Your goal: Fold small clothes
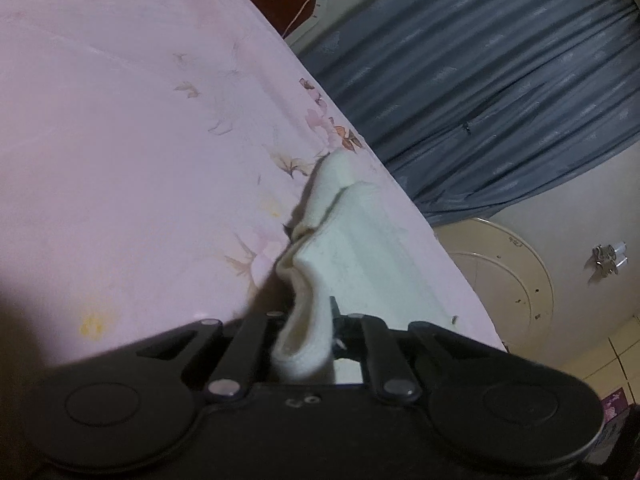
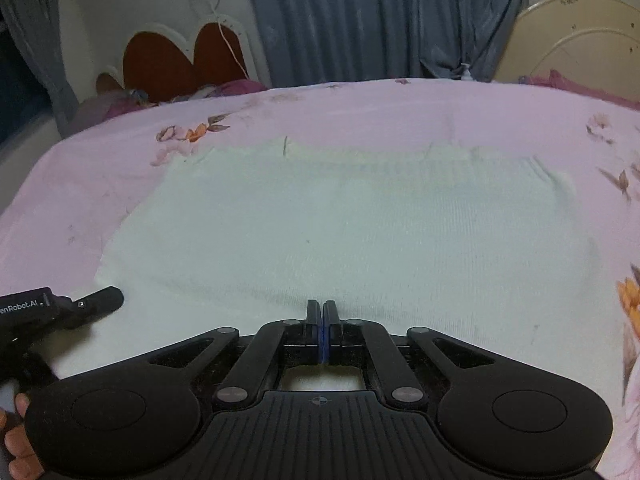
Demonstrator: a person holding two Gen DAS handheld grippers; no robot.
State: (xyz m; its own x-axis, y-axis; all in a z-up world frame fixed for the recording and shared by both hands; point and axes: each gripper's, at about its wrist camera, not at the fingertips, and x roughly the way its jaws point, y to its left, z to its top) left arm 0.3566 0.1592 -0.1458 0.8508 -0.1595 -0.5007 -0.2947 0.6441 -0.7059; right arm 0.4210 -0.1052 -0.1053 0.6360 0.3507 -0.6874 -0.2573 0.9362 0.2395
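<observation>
A small white knit garment [image 2: 340, 224] lies spread flat on the pink flowered bedsheet [image 2: 360, 112]. My left gripper [image 1: 306, 320] is shut on a bunched edge of the white garment [image 1: 344, 248], which rises in a fold from its jaws. The left gripper also shows in the right wrist view [image 2: 80, 306], at the garment's near left corner. My right gripper [image 2: 323, 312] has its jaws pressed together at the garment's near edge; whether cloth is pinched between them cannot be told.
The bed edge [image 1: 400, 184] drops off to grey curtains [image 2: 380, 16]. A red heart-shaped headboard [image 2: 180, 60] stands at the back left. A round cream panel [image 1: 500, 272] stands beside the bed.
</observation>
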